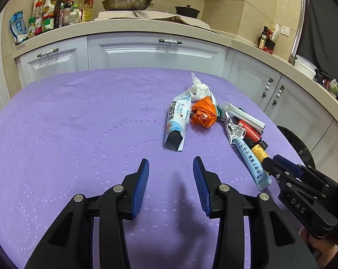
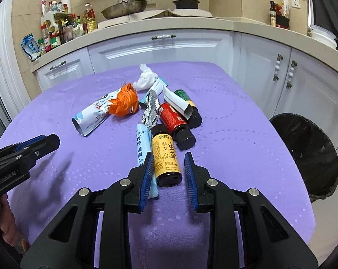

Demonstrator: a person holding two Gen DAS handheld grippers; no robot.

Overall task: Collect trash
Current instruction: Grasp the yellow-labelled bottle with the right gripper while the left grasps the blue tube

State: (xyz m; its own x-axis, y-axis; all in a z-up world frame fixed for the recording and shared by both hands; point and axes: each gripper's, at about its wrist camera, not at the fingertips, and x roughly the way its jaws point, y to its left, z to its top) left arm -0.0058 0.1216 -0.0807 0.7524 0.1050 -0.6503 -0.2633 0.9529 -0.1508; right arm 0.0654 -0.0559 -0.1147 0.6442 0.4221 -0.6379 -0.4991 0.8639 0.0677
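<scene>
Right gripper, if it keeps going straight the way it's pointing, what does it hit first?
Most likely the yellow-label bottle: it lies between the right gripper's open fingers, not yet pinched. The light-blue sachet lies beside it.

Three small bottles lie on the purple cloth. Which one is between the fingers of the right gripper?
The yellow-label bottle. Its base end lies between the open right gripper fingers. The red-label bottle and green-label bottle lie farther away.

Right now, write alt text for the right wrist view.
The right gripper is open around a yellow-labelled brown bottle lying on a purple tablecloth. Beyond it lie more bottles and wrappers; a black-lined bin stands at right, and the left gripper enters at left.
</scene>
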